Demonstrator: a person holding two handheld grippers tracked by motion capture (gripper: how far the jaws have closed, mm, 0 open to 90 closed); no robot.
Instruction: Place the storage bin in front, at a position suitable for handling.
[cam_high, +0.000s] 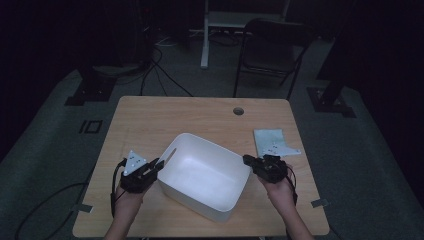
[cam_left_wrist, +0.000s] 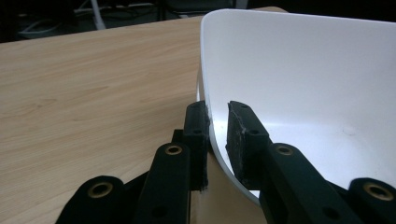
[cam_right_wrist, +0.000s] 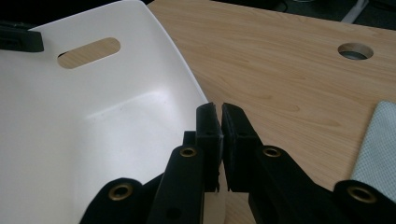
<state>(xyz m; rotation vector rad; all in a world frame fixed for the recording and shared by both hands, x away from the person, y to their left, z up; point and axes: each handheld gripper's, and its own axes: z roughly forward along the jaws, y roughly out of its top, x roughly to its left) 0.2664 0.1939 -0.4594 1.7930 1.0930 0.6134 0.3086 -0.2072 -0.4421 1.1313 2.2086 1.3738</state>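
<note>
A white plastic tub sits at an angle on the wooden table, near its front edge. My left gripper is at the tub's left end, below the handle slot. In the left gripper view its jaws straddle the tub's wall, one pad outside and one inside, pressing on it. My right gripper is at the tub's right end. There its jaws are pinched on the thin rim of the tub. The tub looks empty.
A folded pale cloth lies on the table just beyond my right gripper, seen too as the cloth at the right edge. A round cable hole is near the table's far edge. A chair stands beyond the table.
</note>
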